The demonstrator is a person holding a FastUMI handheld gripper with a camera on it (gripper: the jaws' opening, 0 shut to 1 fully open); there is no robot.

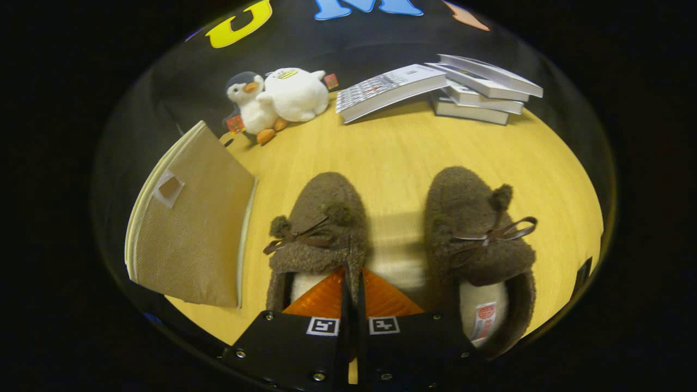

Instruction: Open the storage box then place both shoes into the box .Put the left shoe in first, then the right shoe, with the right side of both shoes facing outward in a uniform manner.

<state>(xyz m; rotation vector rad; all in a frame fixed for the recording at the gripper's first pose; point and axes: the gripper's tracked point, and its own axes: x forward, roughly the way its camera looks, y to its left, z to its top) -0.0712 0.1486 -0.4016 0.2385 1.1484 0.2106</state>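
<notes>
The gripper (353,283) has its fingers pinched nearly together on the inner collar edge of the left fuzzy brown slipper with a bow (318,234). Its matching right slipper (479,239) sits just beside it on the yellow wooden table (392,152), and the beige fabric storage box (188,239) stands further left with its lid apparently raised. My worry is that so thin a bite on soft pile could slip when lifted, twisting the shoe so the wrong side faces out.

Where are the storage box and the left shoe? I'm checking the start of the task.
storage box (188,239): gripper view, its tan fabric lid.
left shoe (321,218): gripper view, its fuzzy toe, near the bow.
</notes>
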